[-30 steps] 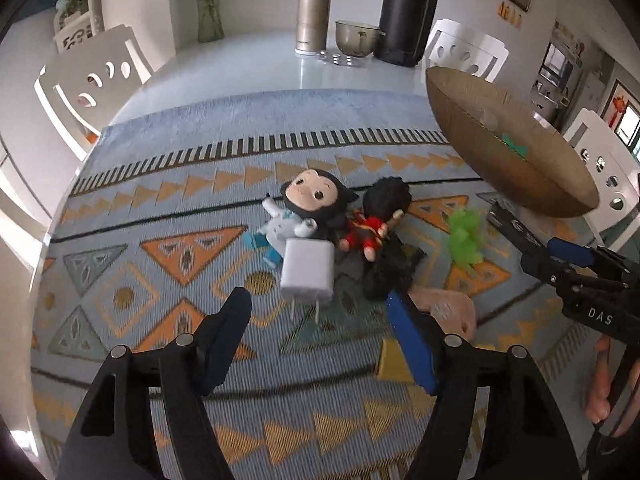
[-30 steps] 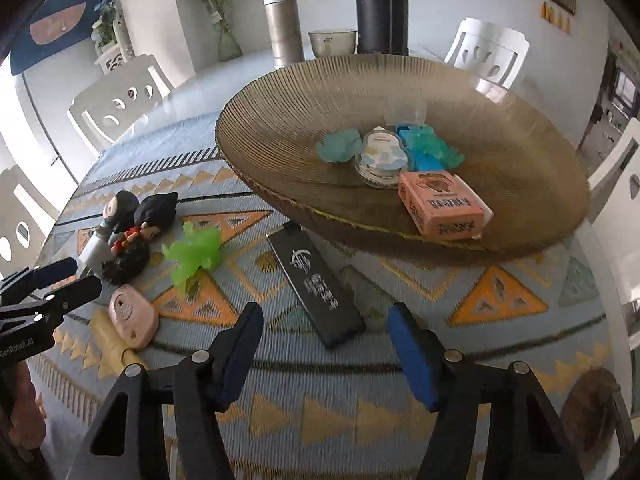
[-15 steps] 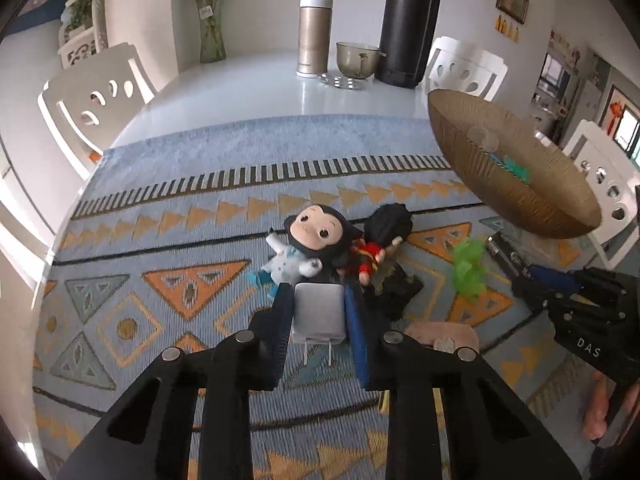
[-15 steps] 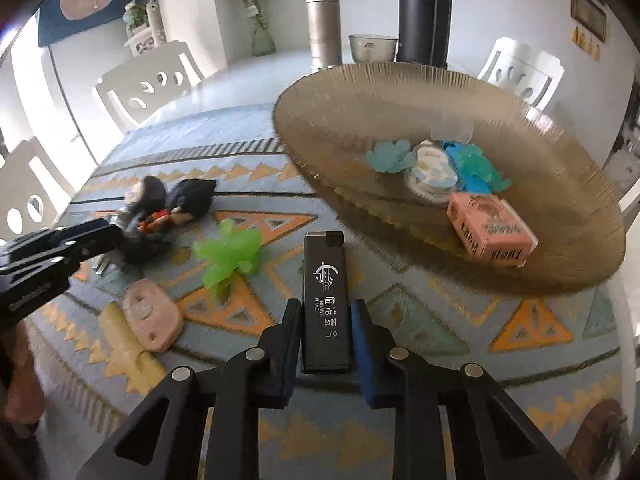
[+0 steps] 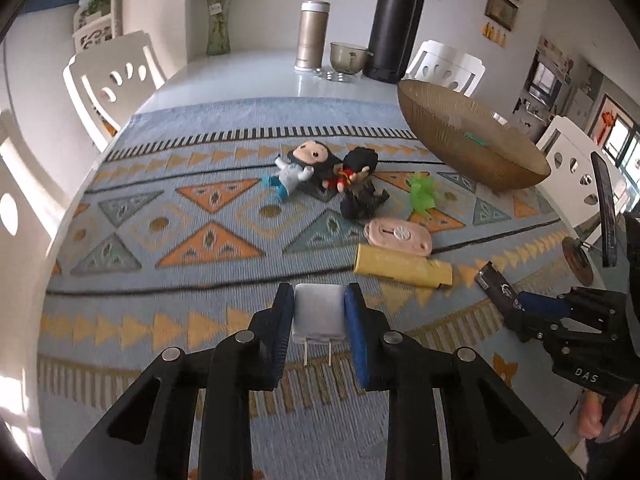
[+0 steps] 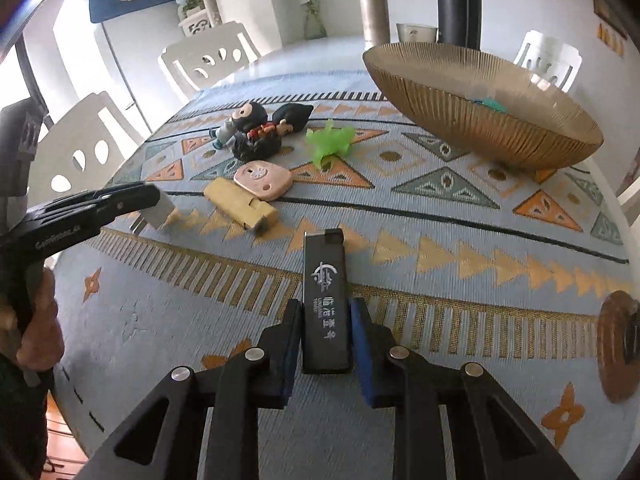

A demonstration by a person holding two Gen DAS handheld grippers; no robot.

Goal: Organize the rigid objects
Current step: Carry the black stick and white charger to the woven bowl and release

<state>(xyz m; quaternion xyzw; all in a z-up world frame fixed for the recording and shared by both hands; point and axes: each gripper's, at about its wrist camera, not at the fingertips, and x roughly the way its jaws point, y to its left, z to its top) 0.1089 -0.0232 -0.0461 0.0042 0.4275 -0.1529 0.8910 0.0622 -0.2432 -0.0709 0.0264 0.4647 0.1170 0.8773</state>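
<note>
White plastic plug-in charger (image 5: 319,314) with two metal prongs sits clamped between the blue pads of the left claw (image 5: 319,320), raised off the patterned blue cloth (image 5: 160,280) on the counter. Ahead of that claw and to its right lie a yellow block (image 5: 402,270) and a pink oval tag (image 5: 398,236). Further right, the right claw (image 6: 326,344) is clamped on a black rectangular lighter (image 6: 325,300); a ribbed amber glass bowl (image 6: 480,112) stands beyond it.
</note>
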